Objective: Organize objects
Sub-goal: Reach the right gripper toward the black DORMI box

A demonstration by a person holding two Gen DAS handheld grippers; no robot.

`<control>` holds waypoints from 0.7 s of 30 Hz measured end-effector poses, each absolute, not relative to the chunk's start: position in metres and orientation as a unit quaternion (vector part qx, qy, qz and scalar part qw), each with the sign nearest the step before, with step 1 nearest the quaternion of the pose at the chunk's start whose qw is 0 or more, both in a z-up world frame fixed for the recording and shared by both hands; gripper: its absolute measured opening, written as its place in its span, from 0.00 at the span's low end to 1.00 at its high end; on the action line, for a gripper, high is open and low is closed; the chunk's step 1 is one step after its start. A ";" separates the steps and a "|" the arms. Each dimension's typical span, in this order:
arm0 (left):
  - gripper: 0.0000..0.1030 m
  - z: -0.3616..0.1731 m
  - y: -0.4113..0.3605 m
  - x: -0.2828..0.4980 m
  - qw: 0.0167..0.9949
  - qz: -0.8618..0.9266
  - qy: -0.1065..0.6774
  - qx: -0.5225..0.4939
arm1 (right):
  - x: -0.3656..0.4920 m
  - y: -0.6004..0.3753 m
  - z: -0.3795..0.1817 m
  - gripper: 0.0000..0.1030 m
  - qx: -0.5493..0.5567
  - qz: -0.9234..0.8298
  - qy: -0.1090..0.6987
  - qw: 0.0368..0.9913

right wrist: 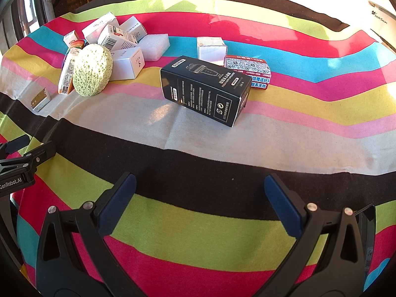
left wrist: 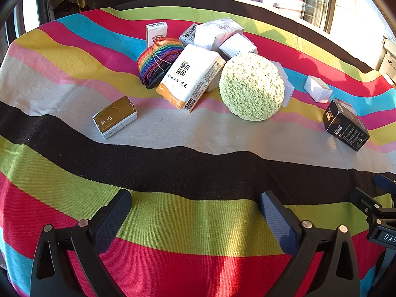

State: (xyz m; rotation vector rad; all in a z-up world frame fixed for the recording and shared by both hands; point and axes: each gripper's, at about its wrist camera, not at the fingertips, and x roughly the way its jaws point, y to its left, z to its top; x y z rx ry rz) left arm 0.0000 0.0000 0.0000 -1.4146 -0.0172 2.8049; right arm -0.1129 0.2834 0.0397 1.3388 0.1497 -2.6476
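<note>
On the striped cloth, a pale green sponge ball [left wrist: 251,86] [right wrist: 92,70] lies amid a heap of white boxes [left wrist: 217,34] [right wrist: 112,34], a tissue pack [left wrist: 191,76] and a rainbow strap [left wrist: 158,58]. Apart from the heap lie a gold packet [left wrist: 115,116] [right wrist: 39,100], a black box [left wrist: 345,125] [right wrist: 204,90], a small white box [left wrist: 317,89] [right wrist: 211,47] and a red QR-code box [right wrist: 248,70]. My left gripper [left wrist: 195,203] hovers open over the near stripes, nothing between its fingers. My right gripper [right wrist: 200,185] is likewise open and empty, short of the black box.
The cloth-covered table [left wrist: 198,163] [right wrist: 198,148] ends at a dark far edge with windows and bright sunlight behind. White cartons [right wrist: 381,12] stand off the right side. Each gripper shows at the edge of the other's view.
</note>
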 end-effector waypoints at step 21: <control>1.00 0.000 0.000 0.000 0.000 0.893 -0.006 -0.451 | -0.115 0.286 0.040 1.00 0.459 -0.877 0.069 0.122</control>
